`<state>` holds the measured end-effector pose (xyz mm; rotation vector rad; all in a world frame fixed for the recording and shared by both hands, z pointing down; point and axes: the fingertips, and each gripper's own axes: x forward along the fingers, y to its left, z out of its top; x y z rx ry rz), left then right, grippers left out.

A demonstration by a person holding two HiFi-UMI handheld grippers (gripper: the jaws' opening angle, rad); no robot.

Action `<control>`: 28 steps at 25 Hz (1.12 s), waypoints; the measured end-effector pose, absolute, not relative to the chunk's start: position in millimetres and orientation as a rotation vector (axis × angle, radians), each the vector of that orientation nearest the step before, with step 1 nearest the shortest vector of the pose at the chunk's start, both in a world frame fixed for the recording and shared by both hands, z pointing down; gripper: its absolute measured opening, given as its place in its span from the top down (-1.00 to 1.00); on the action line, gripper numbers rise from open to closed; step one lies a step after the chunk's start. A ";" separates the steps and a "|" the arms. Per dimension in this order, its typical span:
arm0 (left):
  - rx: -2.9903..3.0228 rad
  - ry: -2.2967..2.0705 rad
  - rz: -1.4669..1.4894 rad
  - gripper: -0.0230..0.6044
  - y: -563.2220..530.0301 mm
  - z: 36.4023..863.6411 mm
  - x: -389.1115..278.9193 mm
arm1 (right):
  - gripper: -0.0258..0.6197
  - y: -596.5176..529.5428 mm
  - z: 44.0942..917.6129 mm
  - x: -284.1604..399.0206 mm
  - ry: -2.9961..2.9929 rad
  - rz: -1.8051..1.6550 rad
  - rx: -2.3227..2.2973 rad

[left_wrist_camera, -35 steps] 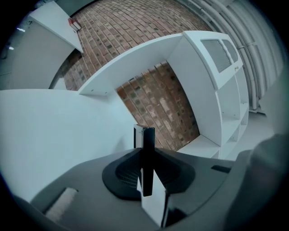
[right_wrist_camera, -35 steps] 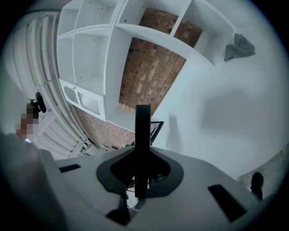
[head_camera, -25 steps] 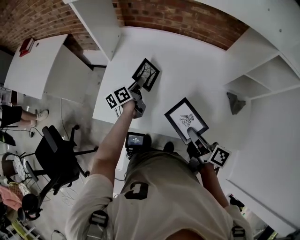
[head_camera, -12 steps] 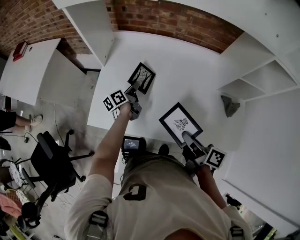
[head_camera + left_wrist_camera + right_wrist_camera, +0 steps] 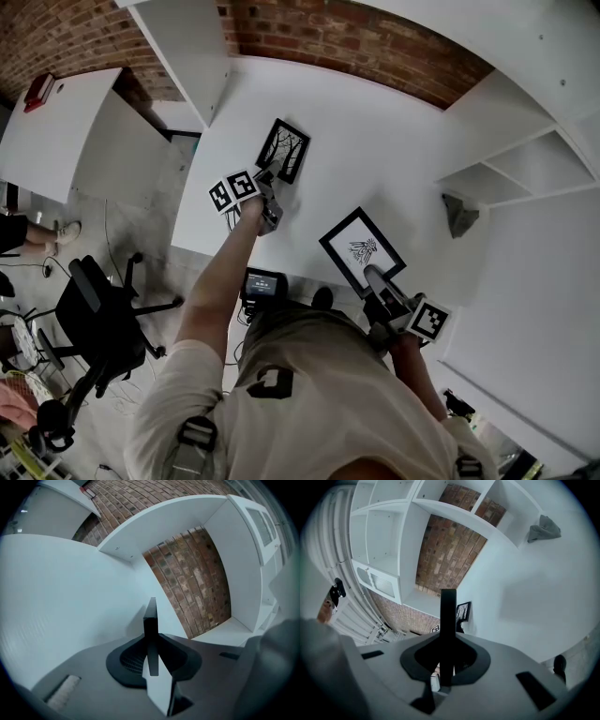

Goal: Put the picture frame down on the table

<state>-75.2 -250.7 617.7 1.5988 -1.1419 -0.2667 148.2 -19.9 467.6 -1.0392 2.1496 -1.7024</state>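
A black picture frame with a tree print (image 5: 285, 150) is over the left part of the white table (image 5: 384, 141); my left gripper (image 5: 271, 172) is shut on its near edge. In the left gripper view the tree-print frame (image 5: 150, 620) shows edge-on between the jaws of the left gripper (image 5: 151, 657); whether it touches the table I cannot tell. A second black frame with a line drawing (image 5: 361, 247) is over the table's front edge, with my right gripper (image 5: 373, 275) shut on it. That second frame (image 5: 448, 620) also shows edge-on in the right gripper (image 5: 446, 663), and the tree-print frame (image 5: 463, 611) lies far beyond.
White shelves stand at the table's right with a grey crumpled thing (image 5: 461, 213) in one bay. A brick wall (image 5: 375, 42) runs behind. A second white desk (image 5: 66, 131) and a black office chair (image 5: 98, 314) are at the left, off the table.
My left gripper has sunk a little toward the table with the tree-print frame. The right gripper and its frame have kept their place.
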 end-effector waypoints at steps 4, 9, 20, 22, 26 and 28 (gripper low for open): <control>1.579 -1.150 -0.222 0.71 -250.4 625.5 -76.1 | 0.84 -19.3 468.4 148.6 2.152 -1.710 -1.036; 1.571 -1.143 -0.194 0.71 -252.7 630.2 -75.0 | 0.84 -20.8 467.1 148.5 2.159 -1.712 -1.033; 1.548 -1.148 -0.101 0.68 -255.7 644.7 -75.2 | 0.84 -18.5 471.7 147.7 2.156 -1.715 -1.029; 1.543 -1.152 -0.084 0.66 -256.6 645.1 -75.0 | 0.84 -18.4 471.8 147.3 2.158 -1.719 -1.032; 1.541 -1.166 -0.038 0.62 -257.0 646.7 -76.1 | 0.84 -17.8 471.4 145.5 2.159 -1.722 -1.033; 1.547 -1.174 -0.015 0.60 -257.5 647.6 -76.2 | 0.84 -18.0 471.8 145.1 2.160 -1.723 -1.030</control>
